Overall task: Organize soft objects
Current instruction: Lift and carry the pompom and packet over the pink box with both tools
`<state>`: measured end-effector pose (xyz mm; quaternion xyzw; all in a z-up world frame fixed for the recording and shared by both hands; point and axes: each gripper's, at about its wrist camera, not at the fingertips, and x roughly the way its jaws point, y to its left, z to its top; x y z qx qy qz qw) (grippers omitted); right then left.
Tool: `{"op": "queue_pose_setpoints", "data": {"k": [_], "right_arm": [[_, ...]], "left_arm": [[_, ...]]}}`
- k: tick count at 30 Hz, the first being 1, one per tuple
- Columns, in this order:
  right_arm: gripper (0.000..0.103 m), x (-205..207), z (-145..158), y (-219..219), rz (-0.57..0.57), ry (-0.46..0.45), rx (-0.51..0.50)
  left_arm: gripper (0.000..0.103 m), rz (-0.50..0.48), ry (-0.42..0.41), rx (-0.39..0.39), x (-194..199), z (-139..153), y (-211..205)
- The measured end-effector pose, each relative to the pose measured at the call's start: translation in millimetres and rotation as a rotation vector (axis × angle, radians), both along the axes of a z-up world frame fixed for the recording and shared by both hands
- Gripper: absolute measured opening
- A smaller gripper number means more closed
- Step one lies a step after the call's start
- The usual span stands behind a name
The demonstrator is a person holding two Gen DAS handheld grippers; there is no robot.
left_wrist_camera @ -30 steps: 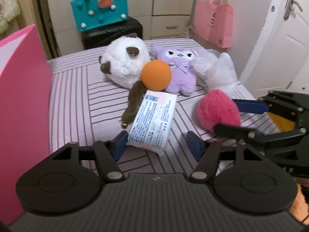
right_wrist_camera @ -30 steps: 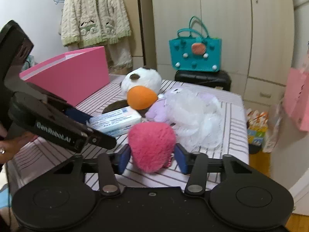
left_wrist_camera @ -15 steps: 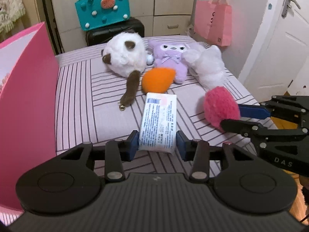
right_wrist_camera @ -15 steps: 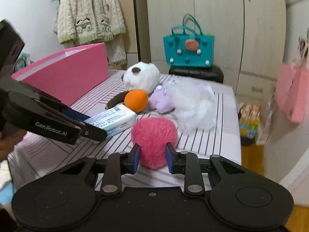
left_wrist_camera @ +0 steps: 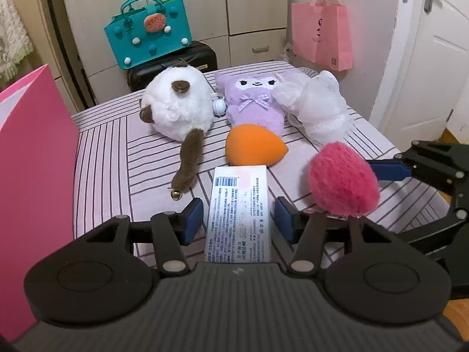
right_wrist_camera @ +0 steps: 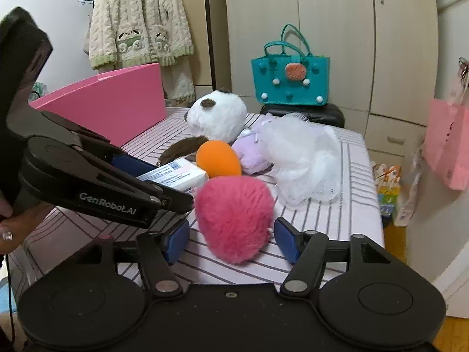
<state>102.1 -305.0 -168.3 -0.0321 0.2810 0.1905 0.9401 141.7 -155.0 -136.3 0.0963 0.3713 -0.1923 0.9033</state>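
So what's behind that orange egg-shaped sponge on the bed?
Behind the orange sponge lies a purple plush, flanked by a white plush and white mesh puff. The sponge covers the purple plush's lower edge, so that part stays unseen.

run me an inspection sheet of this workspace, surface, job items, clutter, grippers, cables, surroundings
surface: striped cloth, flat.
job's things: tissue pack, pink puff, orange sponge, white plush, purple plush, mesh pouf.
clutter: pink box at the edge.
grippers: left gripper open, jaws just opened, tissue pack between them; right gripper open, just opened, pink puff between.
cables: nothing seen.
surroundings: teal bag, pink shopping bag, wardrobe, hanging cardigan.
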Motion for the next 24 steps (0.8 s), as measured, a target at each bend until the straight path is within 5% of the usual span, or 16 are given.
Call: {"op": "queue_pose_setpoints", "data": {"k": [2, 4, 6, 24], "right_arm": [[0.068, 3, -3, 0, 0.006, 0.001, 0.013], [0.046, 4, -3, 0, 0.005, -0.011, 0.03], [0.043, 3, -2, -3, 0.005, -0.014, 0.048], [0.044, -62, 40, 7, 0.032, 0.074, 0.135]], "left_arm": [[0.048, 0.01, -0.007, -0.012, -3, -1, 1], [0.039, 0.03, -0.004, -0.023, -5, 0, 2], [0.039, 0.04, 0.002, -0.022, -8, 2, 4], [0.039, 0.018, 0.002, -0.096, -85, 52, 60]]}}
